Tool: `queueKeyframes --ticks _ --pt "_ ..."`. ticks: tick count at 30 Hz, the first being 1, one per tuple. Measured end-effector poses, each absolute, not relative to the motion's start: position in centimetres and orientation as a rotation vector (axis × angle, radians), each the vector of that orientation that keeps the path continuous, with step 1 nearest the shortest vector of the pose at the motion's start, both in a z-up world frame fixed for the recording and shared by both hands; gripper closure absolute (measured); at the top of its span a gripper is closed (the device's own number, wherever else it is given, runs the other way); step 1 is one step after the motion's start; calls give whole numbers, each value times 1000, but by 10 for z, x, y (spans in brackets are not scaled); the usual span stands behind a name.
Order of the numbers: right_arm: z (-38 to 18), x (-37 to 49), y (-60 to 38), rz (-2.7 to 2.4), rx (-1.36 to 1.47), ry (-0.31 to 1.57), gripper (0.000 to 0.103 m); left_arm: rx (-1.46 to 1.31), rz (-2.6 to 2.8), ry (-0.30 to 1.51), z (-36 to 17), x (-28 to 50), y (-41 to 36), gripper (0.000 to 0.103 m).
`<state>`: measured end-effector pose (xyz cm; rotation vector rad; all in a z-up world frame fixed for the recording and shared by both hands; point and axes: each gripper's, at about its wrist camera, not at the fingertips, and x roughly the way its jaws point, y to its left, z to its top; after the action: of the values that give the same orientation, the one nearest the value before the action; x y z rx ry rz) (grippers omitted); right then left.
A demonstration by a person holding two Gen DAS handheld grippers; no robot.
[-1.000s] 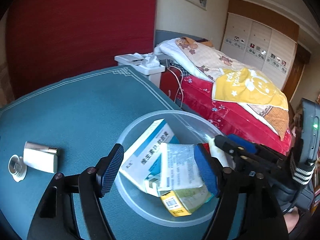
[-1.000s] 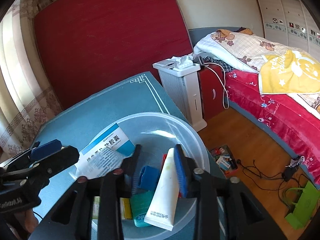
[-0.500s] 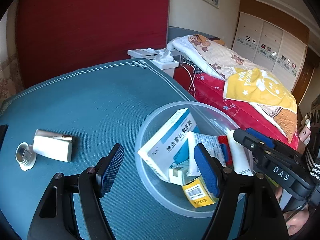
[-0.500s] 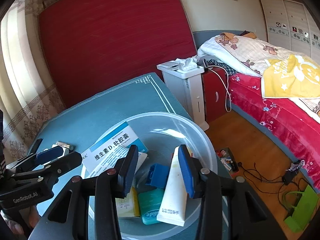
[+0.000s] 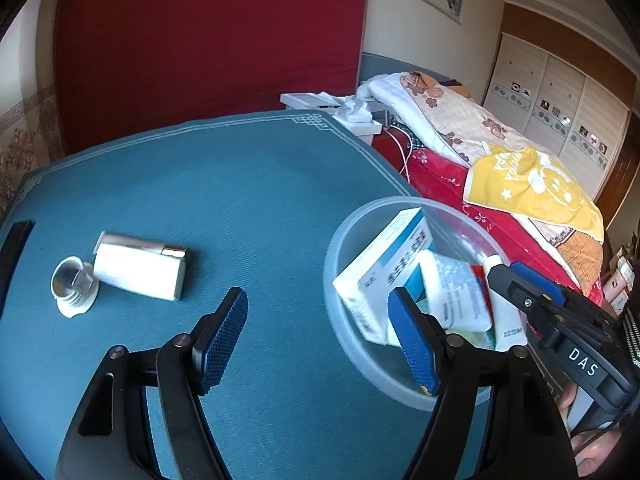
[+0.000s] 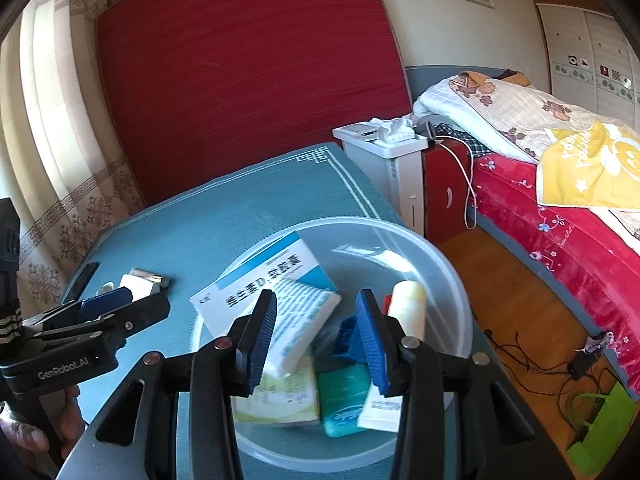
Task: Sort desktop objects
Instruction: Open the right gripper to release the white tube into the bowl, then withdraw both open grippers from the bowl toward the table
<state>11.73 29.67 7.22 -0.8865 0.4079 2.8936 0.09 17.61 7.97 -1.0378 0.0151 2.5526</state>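
Observation:
A clear plastic bowl point(image 5: 340, 280) point(image 6: 448, 276) stands at the right edge of the blue table point(image 5: 240, 200). It holds a blue-and-white medicine box point(image 6: 260, 288), a white tube point(image 6: 404, 320), a teal container point(image 6: 344, 396) and other small packs. My left gripper point(image 5: 320, 340) is open and empty, left of the bowl. My right gripper point(image 6: 316, 340) is open and empty above the bowl. On the left of the table lie a white box point(image 5: 140, 272), a slim beige tube point(image 5: 140, 246) and a white cap point(image 5: 74, 292).
A black flat object point(image 5: 14, 244) lies at the table's left edge. A white side unit point(image 6: 384, 160) and a bed with red sheets point(image 6: 560, 200) stand right of the table. Cables and a green bag point(image 6: 600, 424) lie on the wood floor.
My right gripper has opened and let go of the white tube, which now lies in the bowl. My left gripper has swung left, away from the bowl toward the items on the table.

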Motion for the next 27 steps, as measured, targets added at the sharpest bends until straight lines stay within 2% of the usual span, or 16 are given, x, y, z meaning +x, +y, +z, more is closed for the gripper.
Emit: queueKeyframes --ticks 16,27 --pt "65 103 243 2963 -958 405 57 -1088 2659 -99 69 -6 101 27" --pt "65 80 185 3056 -1051 319 57 -1120 2780 -189 60 -14 33 27"
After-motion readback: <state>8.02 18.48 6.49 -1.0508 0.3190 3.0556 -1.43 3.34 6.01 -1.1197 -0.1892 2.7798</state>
